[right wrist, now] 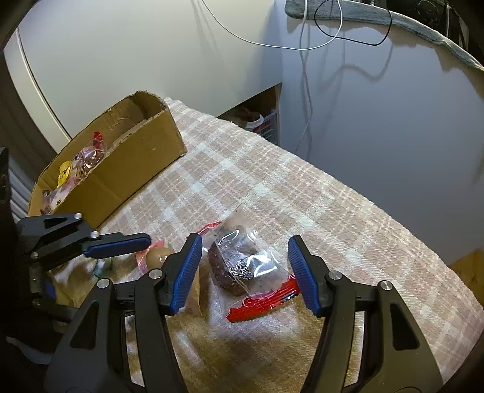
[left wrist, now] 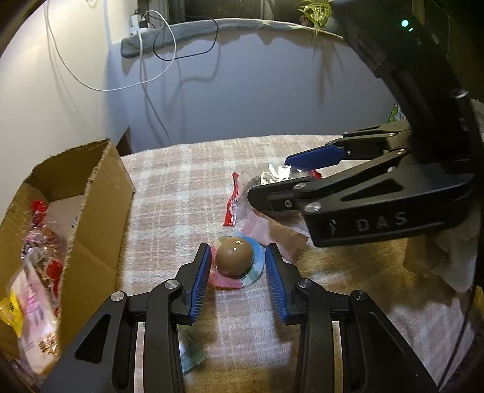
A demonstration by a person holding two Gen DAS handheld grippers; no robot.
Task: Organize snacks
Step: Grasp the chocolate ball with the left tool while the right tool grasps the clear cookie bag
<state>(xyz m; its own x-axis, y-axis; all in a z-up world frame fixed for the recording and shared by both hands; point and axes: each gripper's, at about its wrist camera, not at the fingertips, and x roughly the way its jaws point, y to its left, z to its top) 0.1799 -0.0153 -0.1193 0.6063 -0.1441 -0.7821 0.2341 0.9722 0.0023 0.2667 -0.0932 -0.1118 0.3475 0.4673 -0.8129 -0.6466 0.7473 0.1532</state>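
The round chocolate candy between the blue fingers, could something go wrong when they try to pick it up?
Maybe. The round candy is a smooth dome, so it might squirt out when the left gripper squeezes; its pads are not touching it yet. The right gripper is very close, over the clear packet, so the two grippers could bump. That crinkly packet might also slip, and both snacks must travel to the cardboard box without dropping.

A pale wall (left wrist: 272, 90) is seen beyond the claw, cables (left wrist: 151, 60) draped down it, a grey towel (left wrist: 187, 30) and plant (left wrist: 314, 12) along its top.
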